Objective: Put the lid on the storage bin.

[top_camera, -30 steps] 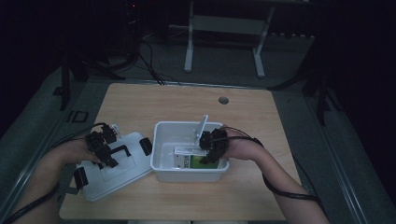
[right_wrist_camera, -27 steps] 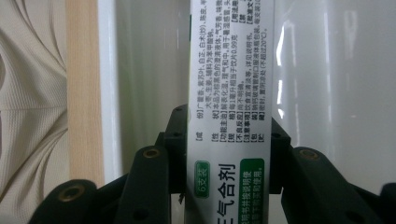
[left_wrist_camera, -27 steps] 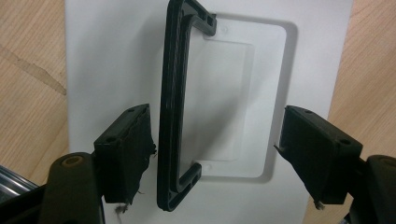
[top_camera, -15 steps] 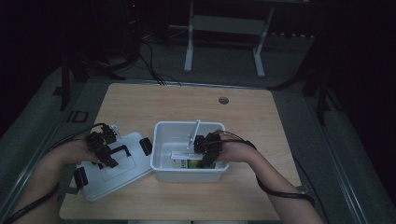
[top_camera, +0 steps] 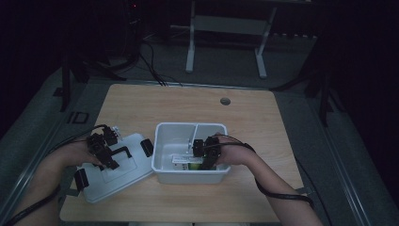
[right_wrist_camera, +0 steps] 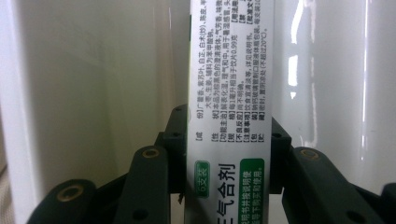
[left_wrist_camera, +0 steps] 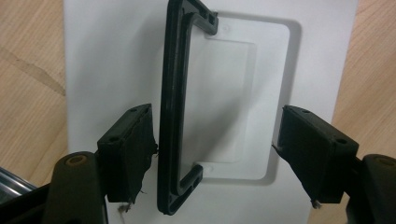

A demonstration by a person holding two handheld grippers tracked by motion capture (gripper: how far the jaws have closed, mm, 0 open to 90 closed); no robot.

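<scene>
Medicine box [right_wrist_camera: 229, 107] clamped edge-on in the right gripper [top_camera: 208, 151], low inside the white storage bin [top_camera: 164, 136]. Best to set it flat on the bin floor before releasing. Left gripper [left_wrist_camera: 217, 154] open astride the lid handle [left_wrist_camera: 175, 112] on the lid [top_camera: 134, 176].

two bare forearms come in from the bottom of the high view, no sleeves on either, each hand carrying a black two-jaw gripper. the left gripper [top_camera: 104, 148] is a compact black block with a dark cable looping behind the wrist; the right gripper [top_camera: 207, 151] trails a black cable that curls under the forearm. close up, the left gripper [left_wrist_camera: 217, 154] has square matt-black pads [left_wrist_camera: 128, 151] with frayed threads at their lower corners, set on rounded black arms, one with a brass-coloured rivet. the right gripper [right_wrist_camera: 229, 154] shows the same black link arms, each with a brass-ringed pivot and small recessed screw holes.
</scene>
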